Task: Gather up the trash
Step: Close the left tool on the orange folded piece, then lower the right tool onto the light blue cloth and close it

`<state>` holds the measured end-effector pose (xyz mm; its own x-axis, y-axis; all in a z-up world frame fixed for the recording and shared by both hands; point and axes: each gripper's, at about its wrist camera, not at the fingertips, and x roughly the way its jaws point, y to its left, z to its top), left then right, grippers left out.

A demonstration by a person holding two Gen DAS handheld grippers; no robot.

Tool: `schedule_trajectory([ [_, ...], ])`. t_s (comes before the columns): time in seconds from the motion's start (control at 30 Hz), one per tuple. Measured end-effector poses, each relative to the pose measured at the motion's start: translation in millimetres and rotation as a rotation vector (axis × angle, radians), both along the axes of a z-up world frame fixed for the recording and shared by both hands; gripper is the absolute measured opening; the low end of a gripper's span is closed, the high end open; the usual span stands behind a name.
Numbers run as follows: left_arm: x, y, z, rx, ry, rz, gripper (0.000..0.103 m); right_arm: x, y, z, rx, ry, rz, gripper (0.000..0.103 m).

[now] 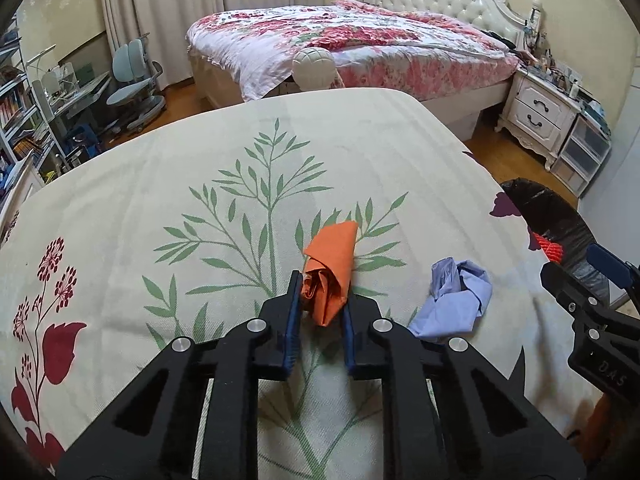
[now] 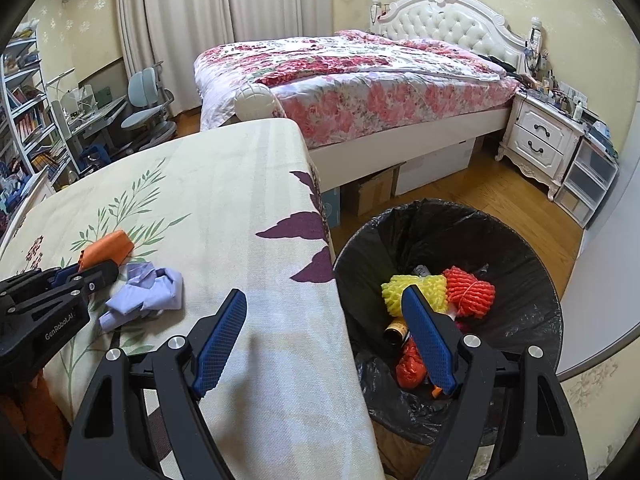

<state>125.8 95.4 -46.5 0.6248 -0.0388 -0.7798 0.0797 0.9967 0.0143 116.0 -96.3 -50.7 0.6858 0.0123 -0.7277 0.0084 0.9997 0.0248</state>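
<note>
Orange paper wad [image 1: 331, 270], low in the middle of the left wrist picture, lying on the leafy table cloth [image 1: 160, 184]. Sits right between the two blue pads of the left gripper [image 1: 320, 300], near end inside the gap, far end poking out past the tips. Long way of the wad runs up the frame and a bit to the right, almost in line with the fingers. Jaws narrow, close on both sides; probably pinching it, but hard to be sure the pads press.

Purple paper wad [image 1: 454, 300] just to the right of it, still loose on the cloth, near the left gripper too.

Trash bin [image 2: 532, 264] with its black bag at the lower right of the right wrist picture, just past the table edge, already holding yellow and red net bits. Right gripper [image 2: 326, 340] wide open and holding nothing, one finger over the cloth and one over the bin.

Next move, at a guess: lift the orange wad and carry it right, over the edge, to the bin. Might slip if pinched only at the end.
</note>
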Motion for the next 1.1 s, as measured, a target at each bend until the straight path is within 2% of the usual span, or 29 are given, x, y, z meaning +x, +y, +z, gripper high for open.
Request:
schedule_trajectory([
  [0.3, -33, 36, 0, -0.007, -0.007, 0.084, 0.016, -13, 25, 5, 0.018, -0.003, 0.073, 0.077],
  [0.53, -56, 64, 0, -0.013, -0.012, 0.148, 0.016, -17, 51, 2, -0.028, 0.014, 0.119, 0.077],
  [0.67, -63, 78, 0, -0.014, -0.013, 0.178, 0.016, -7, 54, -3, -0.087, 0.041, 0.093, 0.077],
  [1.1, -68, 111, -1, -0.044, -0.016, 0.242, 0.016, 21, 79, 4, -0.063, 0.009, 0.118, 0.077],
])
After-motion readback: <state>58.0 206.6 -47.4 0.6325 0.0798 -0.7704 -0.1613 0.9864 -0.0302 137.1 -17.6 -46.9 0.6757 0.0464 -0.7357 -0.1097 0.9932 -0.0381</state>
